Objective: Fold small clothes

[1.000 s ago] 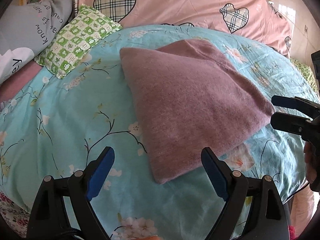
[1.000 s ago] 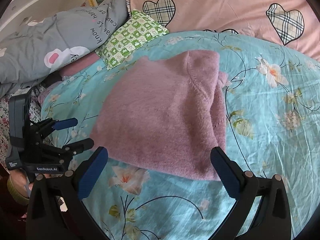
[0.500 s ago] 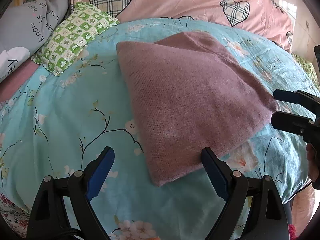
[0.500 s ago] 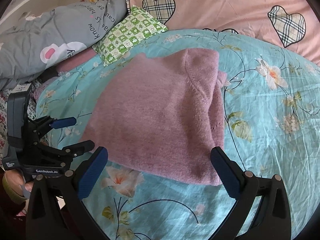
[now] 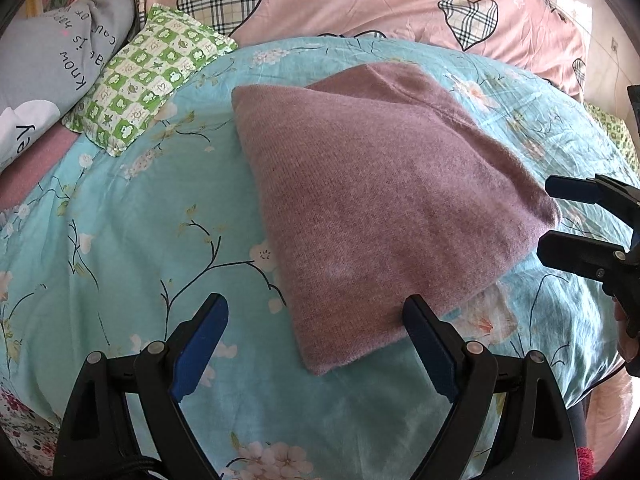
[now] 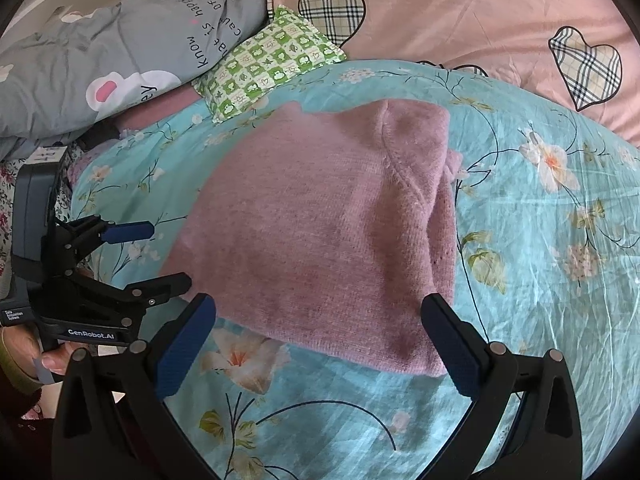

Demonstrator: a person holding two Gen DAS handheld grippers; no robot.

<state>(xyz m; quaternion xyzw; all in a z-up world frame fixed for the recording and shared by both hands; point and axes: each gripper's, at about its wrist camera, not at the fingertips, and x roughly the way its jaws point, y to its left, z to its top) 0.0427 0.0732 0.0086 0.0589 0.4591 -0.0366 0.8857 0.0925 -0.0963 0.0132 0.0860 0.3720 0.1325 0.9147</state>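
A folded mauve knitted garment (image 5: 380,208) lies flat on the teal flowered bedspread (image 5: 140,248); it also shows in the right wrist view (image 6: 320,236). My left gripper (image 5: 316,320) is open and empty, hovering just short of the garment's near corner. It shows at the left of the right wrist view (image 6: 160,256). My right gripper (image 6: 320,320) is open and empty, over the garment's near edge. It shows at the right edge of the left wrist view (image 5: 554,216), beside the garment's right corner.
A green checked small pillow (image 5: 148,76) and a grey printed pillow (image 5: 52,76) lie at the back left. A pink quilt with plaid hearts (image 5: 360,0) runs along the back. The bed's edge drops off at the right (image 5: 600,360).
Both grippers have drifted slightly, staying open; the garment sits a little further from the left gripper and lower in the right view. The garment has not been touched.
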